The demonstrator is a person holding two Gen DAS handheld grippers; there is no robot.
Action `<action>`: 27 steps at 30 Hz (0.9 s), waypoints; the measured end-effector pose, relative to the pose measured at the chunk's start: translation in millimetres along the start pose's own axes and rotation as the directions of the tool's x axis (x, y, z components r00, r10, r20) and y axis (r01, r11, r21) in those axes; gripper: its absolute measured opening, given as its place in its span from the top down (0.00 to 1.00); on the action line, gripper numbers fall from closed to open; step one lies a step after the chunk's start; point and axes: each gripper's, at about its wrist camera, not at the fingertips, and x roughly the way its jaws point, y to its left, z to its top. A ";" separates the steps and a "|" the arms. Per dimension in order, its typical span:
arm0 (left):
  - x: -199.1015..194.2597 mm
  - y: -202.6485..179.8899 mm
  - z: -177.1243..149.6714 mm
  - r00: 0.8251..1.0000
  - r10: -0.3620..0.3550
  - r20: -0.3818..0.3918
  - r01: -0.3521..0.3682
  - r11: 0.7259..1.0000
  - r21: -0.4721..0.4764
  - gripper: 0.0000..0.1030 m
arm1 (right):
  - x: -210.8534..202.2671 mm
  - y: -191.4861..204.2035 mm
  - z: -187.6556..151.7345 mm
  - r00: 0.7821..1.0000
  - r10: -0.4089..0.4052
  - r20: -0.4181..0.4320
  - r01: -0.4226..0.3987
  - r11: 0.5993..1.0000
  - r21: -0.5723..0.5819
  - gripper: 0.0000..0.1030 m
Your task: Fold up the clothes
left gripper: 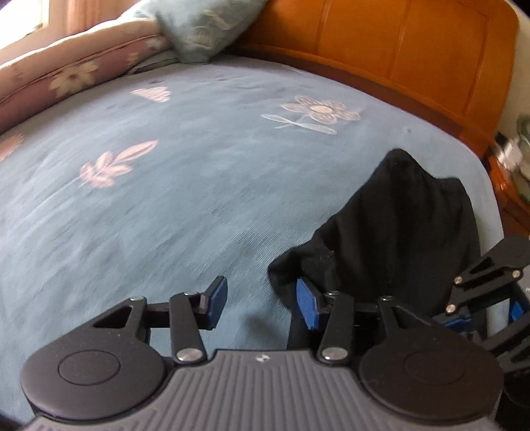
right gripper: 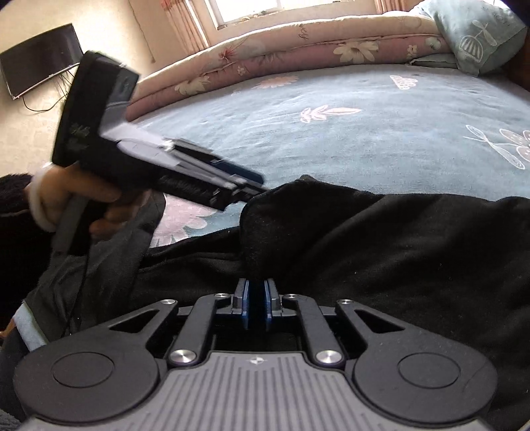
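Note:
A black garment point(left gripper: 407, 225) lies bunched on the blue floral bedsheet point(left gripper: 198, 185) at the right. My left gripper point(left gripper: 261, 305) is open, its jaws wide apart; its right finger point(left gripper: 306, 308) touches the garment's edge and nothing sits between the pads. In the right wrist view the garment point(right gripper: 381, 252) spreads across the foreground. My right gripper point(right gripper: 255, 303) is shut on a raised fold of the black garment. The left gripper point(right gripper: 245, 185) shows there from the side, its tip at the garment's edge. The right gripper point(left gripper: 490, 281) shows at the left wrist view's right edge.
A rolled pink floral quilt point(right gripper: 281, 56) and a blue pillow point(left gripper: 205, 26) lie at the far side of the bed. An orange wooden headboard point(left gripper: 414, 53) runs along the right. A nightstand with items point(left gripper: 516, 155) stands past it. A television point(right gripper: 39, 59) hangs on the wall.

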 end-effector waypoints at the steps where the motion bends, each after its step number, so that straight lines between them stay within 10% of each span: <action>1: 2.8 -1.4 2.9 1.000 -0.002 -0.008 0.003 1.000 0.020 0.55 | -0.9 -1.0 0.3 1.000 0.002 0.006 -0.002 1.000 0.001 0.86; 6: 24.4 -8.0 16.1 0.999 0.026 -0.037 -0.021 0.991 0.132 0.52 | -5.1 -5.9 1.7 0.999 0.014 0.037 -0.014 1.000 0.009 0.81; 12: 43.6 31.7 30.2 0.999 -0.042 0.015 0.044 0.989 -0.144 0.48 | -10.2 -11.8 3.4 0.997 0.027 0.074 -0.028 0.999 0.017 0.74; 18: 25.1 49.3 17.2 0.999 -0.029 0.025 0.033 0.986 -0.163 0.43 | -16.5 -17.1 2.8 0.995 0.003 0.103 -0.005 1.000 0.014 0.72; 22: -13.4 45.0 12.9 0.992 0.117 0.047 -0.108 0.982 -0.157 0.51 | -22.3 -23.4 -0.4 0.992 0.004 0.125 -0.009 0.999 0.039 0.69; 27: -75.3 3.5 -2.4 0.988 0.064 0.139 -0.053 0.995 -0.080 0.75 | -28.4 -23.4 -0.1 0.989 0.002 0.146 -0.008 0.999 0.037 0.67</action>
